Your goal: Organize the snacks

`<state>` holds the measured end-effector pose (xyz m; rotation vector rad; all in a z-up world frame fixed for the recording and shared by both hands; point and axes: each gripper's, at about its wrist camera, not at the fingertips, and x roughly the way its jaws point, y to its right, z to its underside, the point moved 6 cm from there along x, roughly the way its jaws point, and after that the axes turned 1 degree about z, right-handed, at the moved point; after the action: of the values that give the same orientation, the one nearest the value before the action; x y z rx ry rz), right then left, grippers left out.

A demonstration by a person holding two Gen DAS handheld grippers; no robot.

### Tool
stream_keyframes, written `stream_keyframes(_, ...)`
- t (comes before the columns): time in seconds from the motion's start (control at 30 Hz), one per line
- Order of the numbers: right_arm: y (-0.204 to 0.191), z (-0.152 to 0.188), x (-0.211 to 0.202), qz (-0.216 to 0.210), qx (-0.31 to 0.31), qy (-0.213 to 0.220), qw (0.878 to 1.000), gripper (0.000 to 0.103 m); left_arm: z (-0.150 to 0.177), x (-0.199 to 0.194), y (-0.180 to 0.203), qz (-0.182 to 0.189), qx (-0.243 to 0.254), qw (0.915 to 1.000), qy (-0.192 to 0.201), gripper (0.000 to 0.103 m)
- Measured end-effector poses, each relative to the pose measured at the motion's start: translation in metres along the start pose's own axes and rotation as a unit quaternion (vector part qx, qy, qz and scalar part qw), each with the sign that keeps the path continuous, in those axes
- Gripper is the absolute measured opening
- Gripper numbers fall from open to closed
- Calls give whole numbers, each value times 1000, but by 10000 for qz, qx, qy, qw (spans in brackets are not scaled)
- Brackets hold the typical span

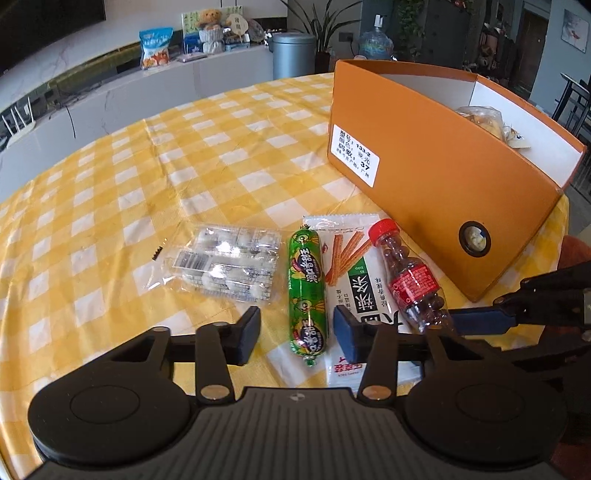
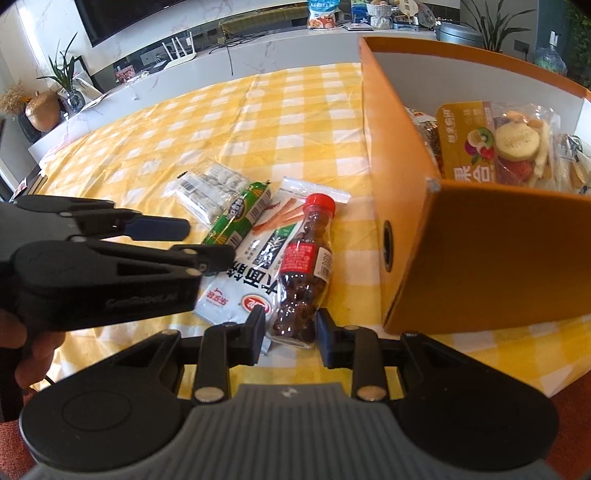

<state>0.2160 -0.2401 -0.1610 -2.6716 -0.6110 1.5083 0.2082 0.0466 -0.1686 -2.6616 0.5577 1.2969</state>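
Both jaws open: left gripper point(image 1: 295, 330) straddles sausage point(image 1: 307, 291), right gripper point(image 2: 290, 332) straddles bottle point(image 2: 301, 275). Risk: round bottle rolls away.

Home living and dining room, round table under yellow-and-white checked cloth point(image 1: 207, 147) ahead of the tongs, long white marble-topped sideboard point(image 1: 122, 96) beyond it, brown teddy bear point(image 1: 209, 18), leafy green potted plant point(image 2: 62, 75), dark wall-mounted television screen point(image 2: 122, 16) far left.
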Motion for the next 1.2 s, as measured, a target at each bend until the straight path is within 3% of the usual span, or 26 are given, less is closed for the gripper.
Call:
stream_keyframes(0.17,-8,-2,2,41,-37,41,10000,28,0,0,-1,164,-340,9993,58,27)
stream_keyframes(0.5,-18,-8,8,428,30,152,9990,33,22,-16,-16,66,-1334,9910,26,26)
stream_keyframes(0.63,-17,-6,8,540,114,183,9983,42,32,-23,-25,14,-1562,9877,-54,26)
stream_keyframes(0.83,6,-14,1,571,1037,404,9921,44,35,-28,-23,-70,-1547,9879,-60,26)
stream_keyframes(0.93,10,-17,3,539,1380,467,9879,41,33,-28,-20,-116,-1499,9886,-49,27)
stream_keyframes(1.0,8,-17,3,584,1407,512,9870,29,31,-28,-20,-158,-1474,9890,-3,28)
stream_keyframes(1.2,-1,-18,9,443,1104,466,9918,27,31,-29,-21,-203,-1410,9898,50,30)
